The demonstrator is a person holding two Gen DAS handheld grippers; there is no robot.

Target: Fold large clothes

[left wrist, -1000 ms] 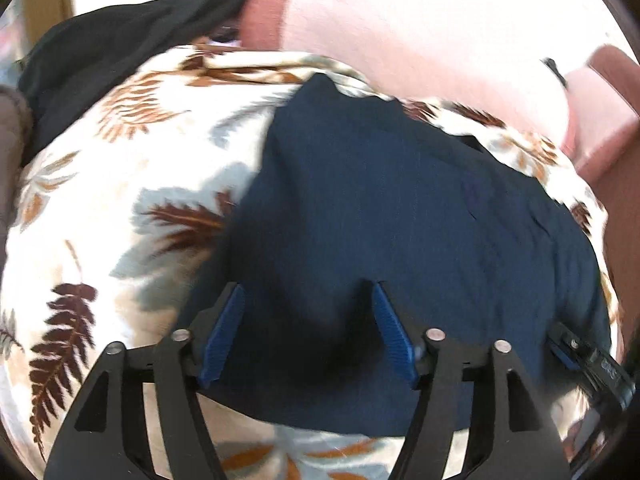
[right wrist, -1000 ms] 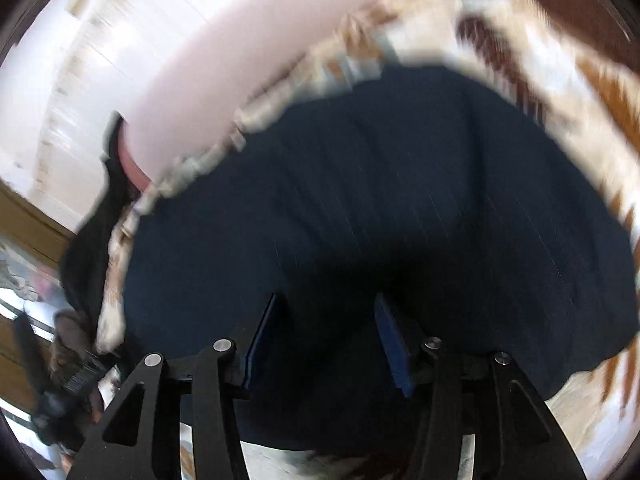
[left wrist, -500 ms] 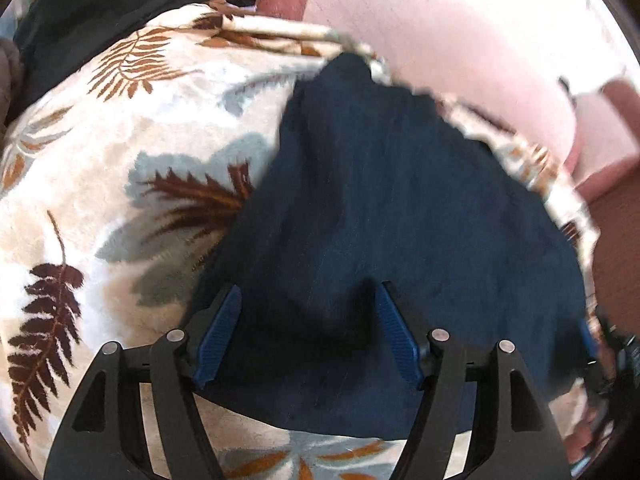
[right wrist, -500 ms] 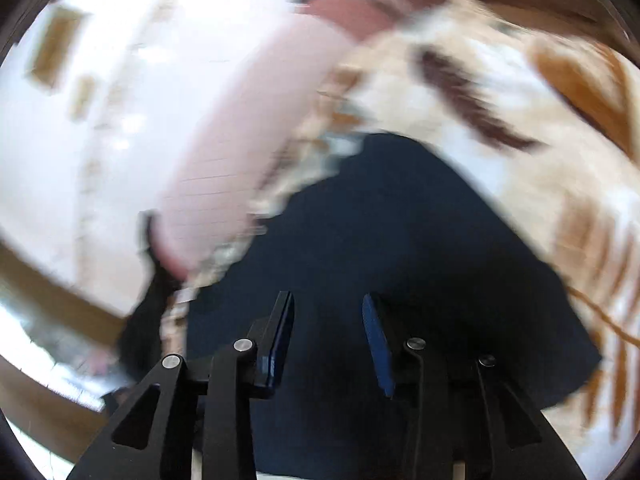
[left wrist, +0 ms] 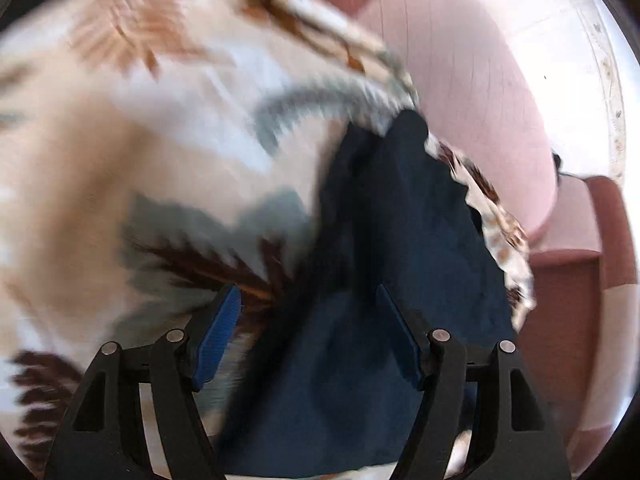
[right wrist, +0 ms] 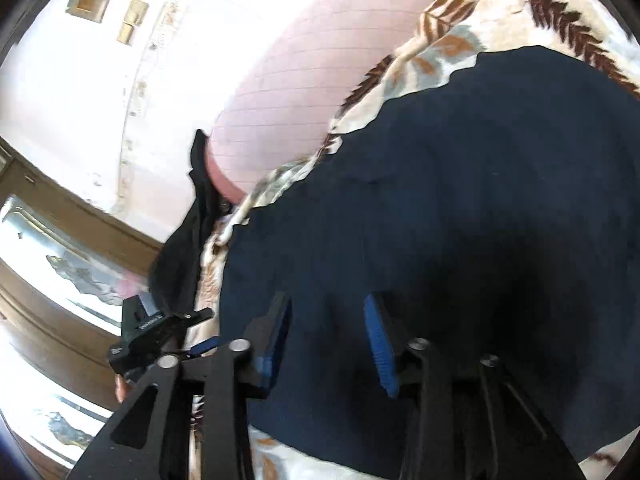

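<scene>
- The left gripper [left wrist: 310, 332] is pointed steeply downward; its jaws are being opened and are set wide, with nothing pressed between the blue pads [left wrist: 218, 334].
- The right gripper [right wrist: 328, 340] is angled downward, its jaws narrower and also being opened; nothing is clamped between its pads [right wrist: 378, 344].
- The left gripper [right wrist: 160, 330] is seen at the right camera's lower left.
</scene>
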